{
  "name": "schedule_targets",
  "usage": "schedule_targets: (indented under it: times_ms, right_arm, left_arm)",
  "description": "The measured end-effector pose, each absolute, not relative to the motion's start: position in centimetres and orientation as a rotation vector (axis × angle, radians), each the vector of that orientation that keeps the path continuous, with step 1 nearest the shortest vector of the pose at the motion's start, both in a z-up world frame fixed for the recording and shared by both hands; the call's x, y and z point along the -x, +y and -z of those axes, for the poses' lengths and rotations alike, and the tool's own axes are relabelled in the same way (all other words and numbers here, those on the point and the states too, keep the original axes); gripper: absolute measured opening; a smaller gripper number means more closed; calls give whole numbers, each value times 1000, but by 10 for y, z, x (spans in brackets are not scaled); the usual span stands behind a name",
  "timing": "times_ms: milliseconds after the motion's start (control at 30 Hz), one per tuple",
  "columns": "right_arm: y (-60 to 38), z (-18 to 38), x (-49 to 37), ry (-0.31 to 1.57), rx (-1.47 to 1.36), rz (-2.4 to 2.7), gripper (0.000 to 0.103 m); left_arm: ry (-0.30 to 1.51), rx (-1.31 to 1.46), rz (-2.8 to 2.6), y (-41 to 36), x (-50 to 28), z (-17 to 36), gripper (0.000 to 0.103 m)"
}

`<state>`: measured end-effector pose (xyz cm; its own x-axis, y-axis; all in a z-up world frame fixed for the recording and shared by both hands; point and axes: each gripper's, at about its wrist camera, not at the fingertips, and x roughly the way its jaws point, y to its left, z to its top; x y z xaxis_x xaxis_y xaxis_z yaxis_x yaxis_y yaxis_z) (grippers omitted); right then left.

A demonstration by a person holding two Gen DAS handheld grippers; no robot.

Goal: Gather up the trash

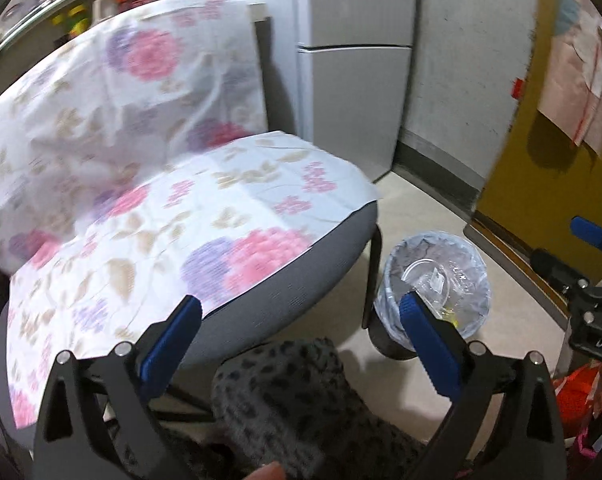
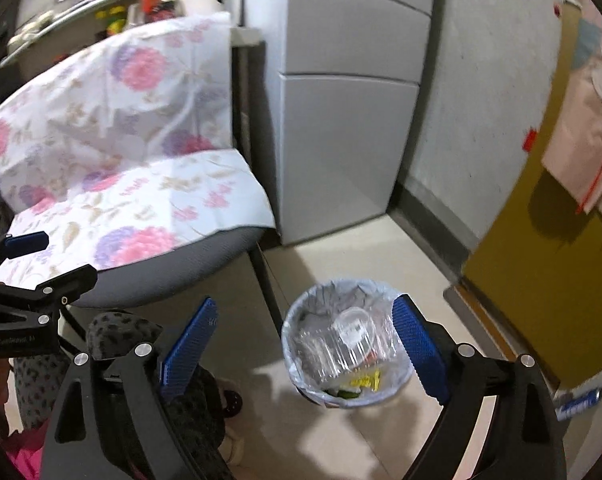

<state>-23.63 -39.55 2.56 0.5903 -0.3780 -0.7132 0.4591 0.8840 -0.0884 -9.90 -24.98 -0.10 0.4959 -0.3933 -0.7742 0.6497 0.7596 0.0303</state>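
- Both tools stand wide open with nothing between the blue pads: the left tool (image 1: 301,316) above the chair's front edge, the right tool (image 2: 307,340) above the floor.
- Trash lies in the small bin (image 2: 301,372) with a plastic liner: clear plastic wrapping (image 2: 341,344) and yellow scraps (image 2: 367,381).
- This bin stands on the floor beside the chair (image 2: 173,264), which carries a flowered cloth (image 1: 141,184).

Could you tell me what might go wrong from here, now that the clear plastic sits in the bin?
1. The clear plastic container lies high in the lined trash bin, near the rim, so it might spring out or leave little room for more.
2. The bin stands close to the chair leg; a nudge could tip it.
3. Both the left gripper and right gripper are open and empty above it, so a careless swing could clip the liner.
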Motion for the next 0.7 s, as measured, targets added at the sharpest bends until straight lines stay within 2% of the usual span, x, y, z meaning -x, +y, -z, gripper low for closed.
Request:
schedule_targets:
  times_ms: [300, 700]
  right_arm:
    - [-372, -59, 243, 739, -92, 447, 89]
    - [-369, -67, 246, 710, -93, 447, 89]
  left_arm:
    - [806, -304, 576, -206, 111, -25, 96]
    - [781, -275, 548, -193, 111, -34, 96]
